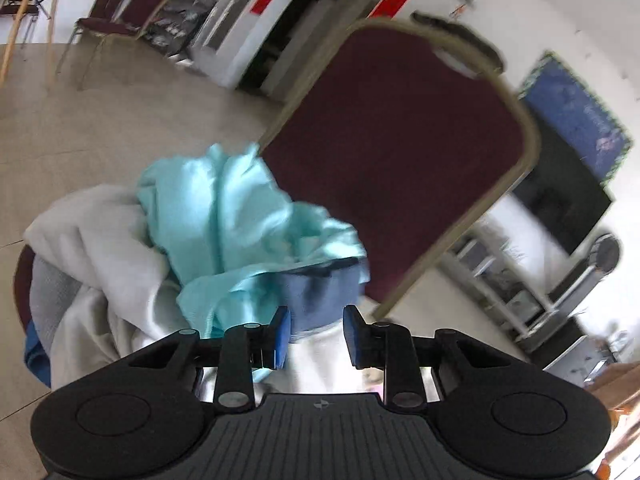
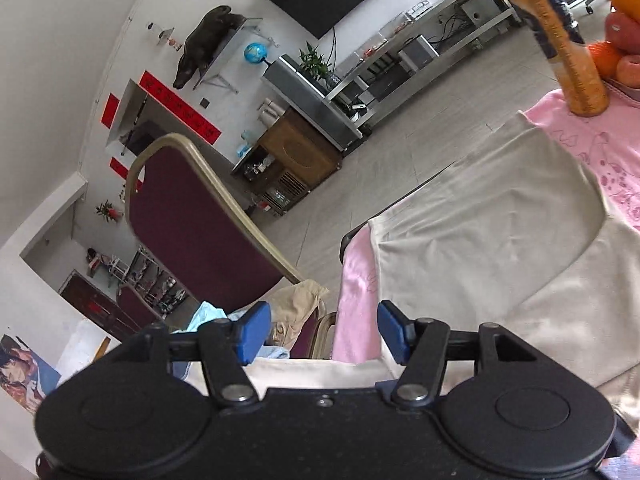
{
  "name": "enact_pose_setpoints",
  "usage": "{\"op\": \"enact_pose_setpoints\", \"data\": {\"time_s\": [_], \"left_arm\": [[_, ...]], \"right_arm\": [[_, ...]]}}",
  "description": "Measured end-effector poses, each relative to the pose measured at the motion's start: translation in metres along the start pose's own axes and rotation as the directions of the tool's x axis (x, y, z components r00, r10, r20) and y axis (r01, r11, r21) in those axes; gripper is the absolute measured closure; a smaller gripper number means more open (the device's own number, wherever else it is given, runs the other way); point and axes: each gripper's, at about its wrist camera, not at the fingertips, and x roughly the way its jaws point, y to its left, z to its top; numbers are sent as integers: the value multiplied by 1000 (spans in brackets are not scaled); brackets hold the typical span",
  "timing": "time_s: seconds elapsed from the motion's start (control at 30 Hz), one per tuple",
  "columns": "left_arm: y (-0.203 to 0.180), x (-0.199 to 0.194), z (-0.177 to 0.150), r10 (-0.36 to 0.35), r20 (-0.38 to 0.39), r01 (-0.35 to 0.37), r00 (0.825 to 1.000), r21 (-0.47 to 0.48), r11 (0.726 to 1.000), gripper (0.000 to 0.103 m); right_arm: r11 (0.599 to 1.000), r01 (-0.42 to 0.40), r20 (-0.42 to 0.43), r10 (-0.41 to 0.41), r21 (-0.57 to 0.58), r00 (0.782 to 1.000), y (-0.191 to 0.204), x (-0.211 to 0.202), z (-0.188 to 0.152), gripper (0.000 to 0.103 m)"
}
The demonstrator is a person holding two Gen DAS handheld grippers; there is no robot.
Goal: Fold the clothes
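Both jaws spread & empty: left gripper [image 1: 316, 330] hangs low-centre over the teal garment [image 1: 236, 216] heaped w/ others on the chair [image 1: 400, 152], prob. a to-fold pile, while right gripper [image 2: 320, 334] faces the beige garment [image 2: 480, 216] spread flat on the pink-covered table [image 2: 600, 152], mid-right.

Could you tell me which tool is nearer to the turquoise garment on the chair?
Left. The left tool hangs open just over the turquoise garment; the right tool is open by the table's beige garment, farther away.
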Motion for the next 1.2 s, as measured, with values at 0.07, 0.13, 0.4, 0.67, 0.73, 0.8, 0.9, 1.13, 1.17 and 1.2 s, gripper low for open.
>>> {"op": "enact_pose_setpoints", "data": {"time_s": [0.07,0.13,0.4,0.67,0.73,0.8,0.9,1.13,1.17,1.2], "left_arm": [[1,9,1,8,-8,-8,1000,-7,1000,77],[1,15,2,40,-17,-40,999,12,999,76],[-14,14,4,95,45,-101,994,158,982,102],[-88,-38,-35,45,124,-94,991,422,902,102],[-115,-54,-55,3,127,-67,992,499,864,102],[-141,-65,-77,-34,112,-33,993,550,834,102],[-179,-79,-111,-87,81,19,993,615,789,102],[-272,-102,-201,-211,18,117,977,785,608,102],[-283,-103,-218,-223,-2,134,975,803,581,102],[-292,-102,-235,-231,-27,155,973,815,558,102]], "right_arm": [[1000,2,0,-2,-18,1000,5,0,-3,45],[999,5,2,-5,-35,1000,10,0,-5,45],[1000,12,8,-12,-17,1000,5,-4,-7,44],[1000,28,49,-28,10,998,-30,-38,14,44],[998,63,67,-63,4,996,-47,-53,24,43],[995,103,78,-102,-13,992,-65,-65,32,39],[981,185,80,-180,-56,980,-100,-77,40,38],[956,274,43,-280,107,959,-204,-86,42,39],[954,255,27,-262,157,965,-213,-87,46,39],[953,237,20,-245,189,969,-219,-88,48,39]]}}
